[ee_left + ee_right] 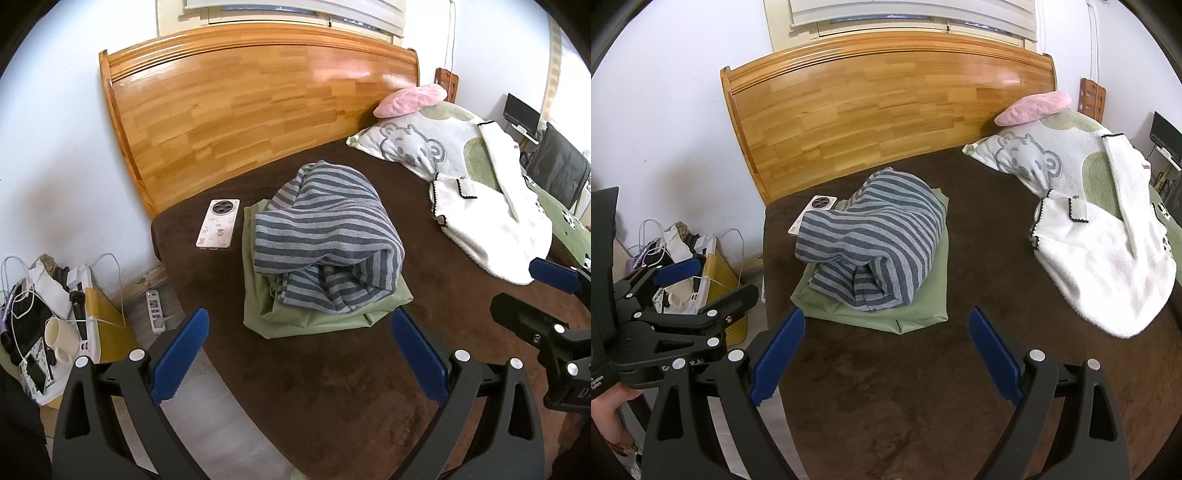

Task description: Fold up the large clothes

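A grey striped garment (328, 243) lies folded in a bundle on top of a folded green cloth (295, 317) on the brown bed (332, 387). Both show in the right wrist view, the striped garment (875, 251) on the green cloth (923, 306). A white fleece garment with black trim (491, 221) lies spread at the right (1108, 266). My left gripper (299, 328) is open and empty, above the bed's near edge, short of the bundle. My right gripper (886, 325) is open and empty, likewise short of the bundle.
A phone (218, 223) lies on the bed left of the bundle. Pillows (417, 140) and a pink cushion (410, 99) sit by the wooden headboard (258, 110). A cluttered box with a mug (61, 338) and a power strip (155, 310) are on the floor at left.
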A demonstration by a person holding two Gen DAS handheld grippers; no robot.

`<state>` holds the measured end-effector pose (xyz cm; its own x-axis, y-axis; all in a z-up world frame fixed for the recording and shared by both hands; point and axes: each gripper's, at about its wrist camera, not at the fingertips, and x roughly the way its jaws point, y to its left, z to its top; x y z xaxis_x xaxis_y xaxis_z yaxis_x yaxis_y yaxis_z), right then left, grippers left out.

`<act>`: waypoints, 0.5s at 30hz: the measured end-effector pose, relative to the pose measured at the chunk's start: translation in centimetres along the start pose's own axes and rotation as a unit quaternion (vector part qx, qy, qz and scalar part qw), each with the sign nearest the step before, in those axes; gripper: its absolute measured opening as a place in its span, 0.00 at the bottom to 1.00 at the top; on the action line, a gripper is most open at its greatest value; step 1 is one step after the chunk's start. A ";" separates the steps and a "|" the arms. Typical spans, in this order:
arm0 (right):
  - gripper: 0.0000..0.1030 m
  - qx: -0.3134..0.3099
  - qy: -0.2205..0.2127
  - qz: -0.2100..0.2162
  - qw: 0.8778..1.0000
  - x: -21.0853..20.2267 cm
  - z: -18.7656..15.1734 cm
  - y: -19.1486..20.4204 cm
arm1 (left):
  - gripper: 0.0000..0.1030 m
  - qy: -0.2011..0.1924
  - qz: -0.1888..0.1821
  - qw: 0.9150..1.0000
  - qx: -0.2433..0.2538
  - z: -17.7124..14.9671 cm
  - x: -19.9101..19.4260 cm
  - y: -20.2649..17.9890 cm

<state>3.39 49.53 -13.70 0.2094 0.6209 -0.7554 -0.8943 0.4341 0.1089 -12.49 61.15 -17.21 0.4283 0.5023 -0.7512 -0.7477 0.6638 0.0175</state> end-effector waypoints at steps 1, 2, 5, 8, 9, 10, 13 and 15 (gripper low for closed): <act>0.87 0.000 0.000 0.000 1.000 0.0 0.0 0.0 | 0.93 0.001 -0.001 1.000 -0.001 0.0 0.0 0.0; 0.87 0.000 0.000 0.000 1.000 0.0 0.0 0.0 | 0.94 0.001 -0.001 1.000 -0.002 0.0 0.0 0.0; 0.87 -0.001 0.000 0.000 1.000 0.0 0.0 0.0 | 0.94 0.001 -0.001 1.000 0.000 0.0 0.1 0.0; 0.87 0.000 -0.001 -0.001 1.000 0.0 0.0 -0.1 | 0.93 0.001 0.000 1.000 -0.001 0.0 0.1 0.1; 0.87 0.001 -0.001 -0.001 1.000 0.1 -0.1 -0.1 | 0.93 0.000 0.001 1.000 -0.003 0.0 0.0 0.1; 0.87 0.000 0.000 -0.001 1.000 0.1 -0.1 -0.2 | 0.94 0.001 0.001 1.000 -0.005 0.0 0.1 0.2; 0.87 -0.002 0.000 -0.001 1.000 0.1 -0.1 -0.2 | 0.94 0.000 0.002 1.000 -0.010 -0.1 0.1 0.4; 0.87 0.000 0.000 -0.001 1.000 0.1 -0.1 -0.3 | 0.94 0.001 0.002 1.000 -0.013 -0.1 0.1 0.6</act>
<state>3.64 49.45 -13.89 0.2105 0.6201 -0.7557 -0.8939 0.4351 0.1081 -12.92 61.51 -17.32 0.4239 0.5037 -0.7527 -0.7629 0.6465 0.0031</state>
